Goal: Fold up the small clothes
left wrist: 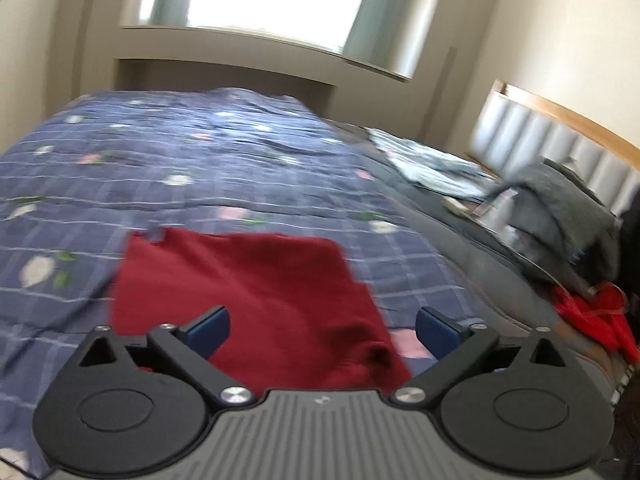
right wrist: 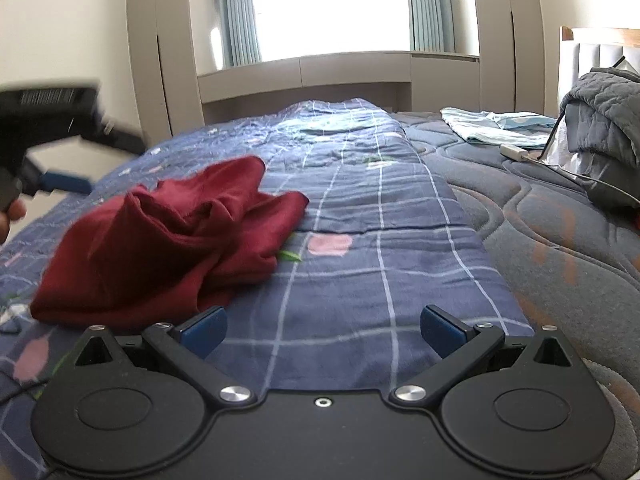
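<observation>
Jaws on the left gripper (left wrist: 322,330) stand wide apart over the dark red garment (left wrist: 256,300) with nothing between the pads, and those of the right gripper (right wrist: 323,330) gape equally wide over bare plaid bedspread (right wrist: 360,280), just beside the garment. The cloth lies rumpled and bunched, so a pinch here would likely catch several layers and fold crooked. Open bedspread stretches ahead; the grey quilted mattress (right wrist: 560,248) borders the right.

A blue checked blanket (right wrist: 360,208) with pink flowers covers the bed. At two o'clock a light blue cloth (right wrist: 496,128) lies flat. At three o'clock sits a grey quilt (right wrist: 608,112). A bright window (right wrist: 332,4) is at twelve o'clock.
</observation>
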Demonstrator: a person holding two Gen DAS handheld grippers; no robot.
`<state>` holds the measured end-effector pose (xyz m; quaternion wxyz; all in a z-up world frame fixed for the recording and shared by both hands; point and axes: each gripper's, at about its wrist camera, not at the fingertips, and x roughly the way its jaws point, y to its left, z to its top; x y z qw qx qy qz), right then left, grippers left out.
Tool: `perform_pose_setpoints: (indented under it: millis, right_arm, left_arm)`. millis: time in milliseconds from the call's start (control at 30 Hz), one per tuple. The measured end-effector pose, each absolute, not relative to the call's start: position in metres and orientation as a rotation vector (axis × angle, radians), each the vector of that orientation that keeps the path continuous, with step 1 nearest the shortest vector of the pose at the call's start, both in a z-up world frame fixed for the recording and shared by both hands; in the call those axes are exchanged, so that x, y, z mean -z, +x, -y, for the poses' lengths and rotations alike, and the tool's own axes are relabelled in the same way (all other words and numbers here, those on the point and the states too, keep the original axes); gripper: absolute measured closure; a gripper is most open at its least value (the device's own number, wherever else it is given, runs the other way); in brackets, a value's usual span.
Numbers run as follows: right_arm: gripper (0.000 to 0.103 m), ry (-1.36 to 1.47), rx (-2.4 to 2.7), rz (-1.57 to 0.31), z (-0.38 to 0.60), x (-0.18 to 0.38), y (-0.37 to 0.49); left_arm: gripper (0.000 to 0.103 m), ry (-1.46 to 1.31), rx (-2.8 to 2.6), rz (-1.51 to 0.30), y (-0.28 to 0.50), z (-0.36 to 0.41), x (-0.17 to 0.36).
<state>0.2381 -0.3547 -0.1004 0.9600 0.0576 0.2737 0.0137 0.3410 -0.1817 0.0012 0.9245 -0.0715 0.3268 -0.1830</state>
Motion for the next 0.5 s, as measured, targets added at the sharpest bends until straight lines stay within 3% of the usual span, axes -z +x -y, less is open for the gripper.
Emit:
perform_pose_setpoints:
  millis: [500]
  right_arm:
    - [0.0,0.331,-0.261,-0.519,0.327,0.07,0.323]
  left_arm:
    - [0.001,-0.214,0.168,-0.768,0.34,0.078,0.049]
